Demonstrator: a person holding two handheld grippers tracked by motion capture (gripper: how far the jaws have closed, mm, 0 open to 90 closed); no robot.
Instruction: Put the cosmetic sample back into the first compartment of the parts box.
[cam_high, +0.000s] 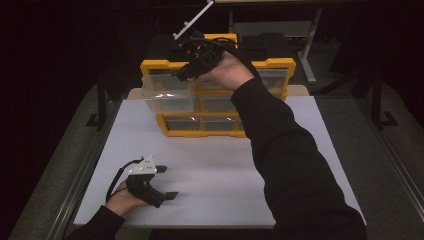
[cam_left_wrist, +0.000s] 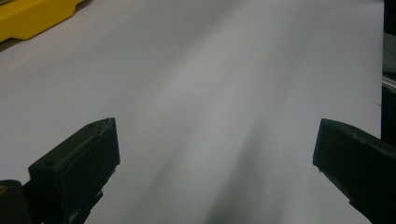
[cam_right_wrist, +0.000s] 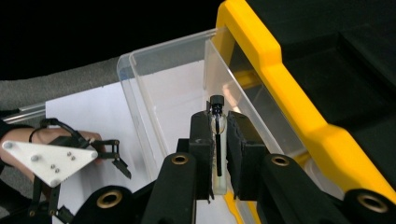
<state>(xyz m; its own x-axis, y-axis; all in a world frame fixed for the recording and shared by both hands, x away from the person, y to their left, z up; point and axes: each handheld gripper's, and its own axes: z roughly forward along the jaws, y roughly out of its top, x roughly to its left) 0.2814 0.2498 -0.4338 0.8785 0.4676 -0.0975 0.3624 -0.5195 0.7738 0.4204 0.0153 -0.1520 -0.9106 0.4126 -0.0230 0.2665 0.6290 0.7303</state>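
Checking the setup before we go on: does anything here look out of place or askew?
One clear drawer juts out of the yellow cabinet at the upper left while the others sit flush. The right hand-held gripper holds a small vial over it, so it looks deliberately open. Nothing spilled.

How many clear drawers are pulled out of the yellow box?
1. A clear drawer sticks out at the upper left of the yellow drawer cabinet. The other drawers sit pushed in; the person's arm may hide some.

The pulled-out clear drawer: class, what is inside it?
The clear drawer looks empty where visible. The right tool holds a small black-capped vial above it, and hides the drawer's near part.
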